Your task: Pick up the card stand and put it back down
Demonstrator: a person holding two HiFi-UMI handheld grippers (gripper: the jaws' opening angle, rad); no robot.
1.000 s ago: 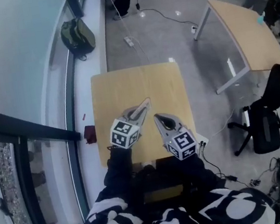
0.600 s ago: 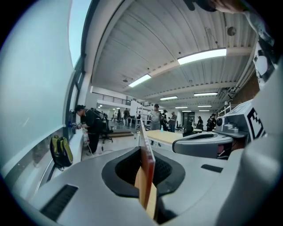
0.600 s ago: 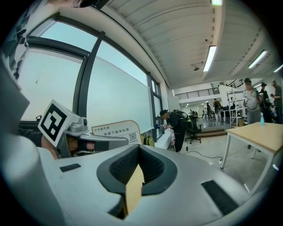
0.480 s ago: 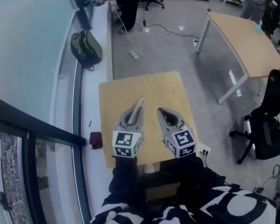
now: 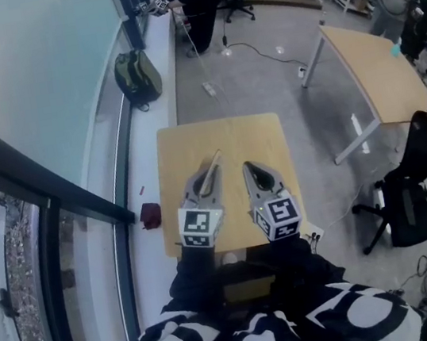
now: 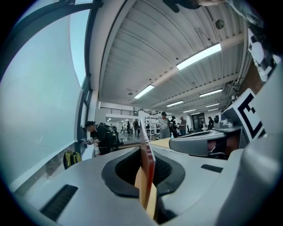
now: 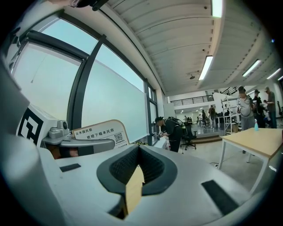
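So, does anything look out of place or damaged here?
Nothing looks damaged or spilled. Only the card stand is off its place: the left tool clamps it in the air above the wooden table, so it is not standing on it.

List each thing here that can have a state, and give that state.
Left tool: shut on the card stand.
Right tool: shut, holding nothing.
Card stand: upright, held in the air above the wooden table.
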